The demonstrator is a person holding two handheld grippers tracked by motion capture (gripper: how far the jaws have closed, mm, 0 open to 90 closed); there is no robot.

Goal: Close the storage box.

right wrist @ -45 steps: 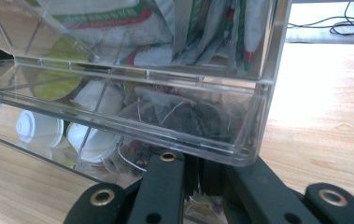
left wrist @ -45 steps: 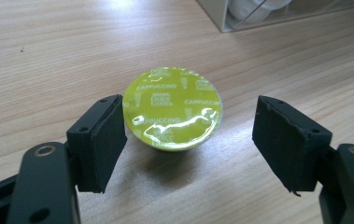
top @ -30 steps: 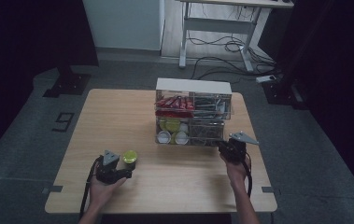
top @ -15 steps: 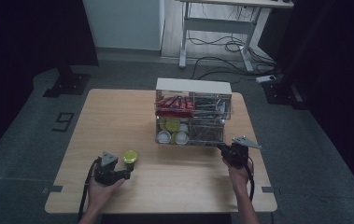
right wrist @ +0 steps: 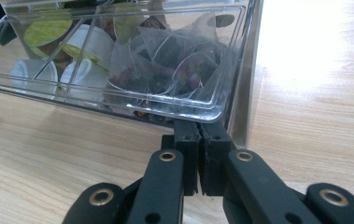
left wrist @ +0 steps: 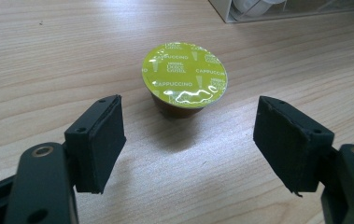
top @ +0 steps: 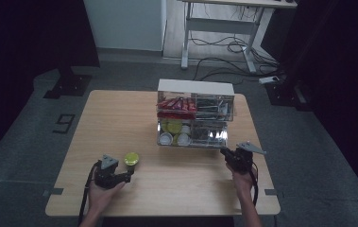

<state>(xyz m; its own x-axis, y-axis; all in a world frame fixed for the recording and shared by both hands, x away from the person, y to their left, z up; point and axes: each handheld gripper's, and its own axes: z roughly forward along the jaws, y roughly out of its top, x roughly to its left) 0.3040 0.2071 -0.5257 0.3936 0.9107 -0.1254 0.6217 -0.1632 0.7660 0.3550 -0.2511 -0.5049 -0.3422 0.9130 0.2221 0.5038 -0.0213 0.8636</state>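
On the desk (top: 176, 184), the left claw (left wrist: 188, 135) gapes wide around a green-lidded capsule (left wrist: 184, 79) — untouched; the right claw (right wrist: 198, 154) sits pressed shut — empty — under a clear drawer (right wrist: 118, 60).

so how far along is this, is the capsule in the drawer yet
Not yet. Looks done: the clear drawer stands pulled out, with the right gripper shut at its front edge. In hand: the left gripper is open, its jaws either side of the green capsule on the table, not touching it. Probably left: grasp the capsule, put it in, shut the drawer.
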